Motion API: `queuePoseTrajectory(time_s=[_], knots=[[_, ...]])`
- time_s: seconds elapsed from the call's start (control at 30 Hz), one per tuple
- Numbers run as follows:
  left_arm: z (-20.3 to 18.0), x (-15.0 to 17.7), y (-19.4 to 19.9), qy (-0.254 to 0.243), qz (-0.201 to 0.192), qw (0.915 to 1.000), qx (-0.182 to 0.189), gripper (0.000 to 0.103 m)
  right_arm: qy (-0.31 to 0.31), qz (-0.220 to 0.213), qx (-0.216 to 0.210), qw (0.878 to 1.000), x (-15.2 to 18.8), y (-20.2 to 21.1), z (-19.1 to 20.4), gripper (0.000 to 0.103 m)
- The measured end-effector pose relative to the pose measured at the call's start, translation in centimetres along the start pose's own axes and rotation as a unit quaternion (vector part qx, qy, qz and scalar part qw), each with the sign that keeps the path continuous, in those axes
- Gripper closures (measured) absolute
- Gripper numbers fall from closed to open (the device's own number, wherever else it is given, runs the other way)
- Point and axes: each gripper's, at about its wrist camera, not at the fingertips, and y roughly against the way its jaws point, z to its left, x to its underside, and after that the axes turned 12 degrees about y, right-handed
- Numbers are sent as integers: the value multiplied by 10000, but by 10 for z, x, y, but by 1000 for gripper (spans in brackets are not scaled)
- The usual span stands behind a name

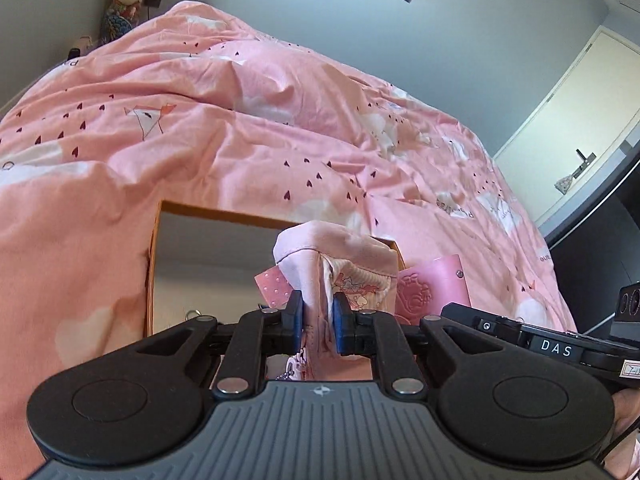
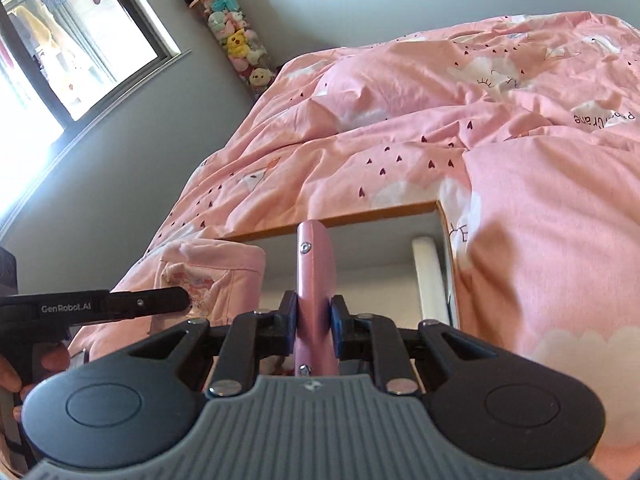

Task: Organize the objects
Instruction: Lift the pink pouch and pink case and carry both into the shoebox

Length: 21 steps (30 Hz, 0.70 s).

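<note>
My left gripper [image 1: 316, 312] is shut on a pale pink fabric pouch [image 1: 332, 256] with a cartoon print, held up over an open box. The pouch also shows in the right wrist view [image 2: 216, 268], with the left gripper's black finger [image 2: 148, 302] against it. My right gripper [image 2: 314, 312] is shut on a pink embossed wallet [image 2: 314, 272] with metal snaps, held edge-on just right of the pouch. In the left wrist view the wallet [image 1: 428, 284] stands beside the pouch. Under both lies the box with an orange rim [image 1: 224, 216] and pale inside.
A rumpled pink duvet [image 1: 240, 120] with small hearts covers the bed around the box rim [image 2: 360, 216]. A white roll [image 2: 428, 276] lies inside the box at its right wall. A tube of plush toys [image 2: 236, 40], a window [image 2: 60, 40] and a door [image 1: 576, 128] stand around.
</note>
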Motion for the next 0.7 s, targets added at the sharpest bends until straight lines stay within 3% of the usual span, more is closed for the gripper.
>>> queuePoseTrajectory(time_s=[0.27, 0.43, 0.7], knots=[[17, -16, -71, 683, 294, 9972, 84, 87, -285, 218, 316, 9989, -20, -83, -38, 85], [27, -23, -79, 757, 164, 9970, -77, 87, -442, 575, 263, 9970, -13, -126, -47, 85], [31, -28, -93, 717, 232, 9971, -39, 87, -724, 906, 80, 9932, -5, -167, -52, 85]])
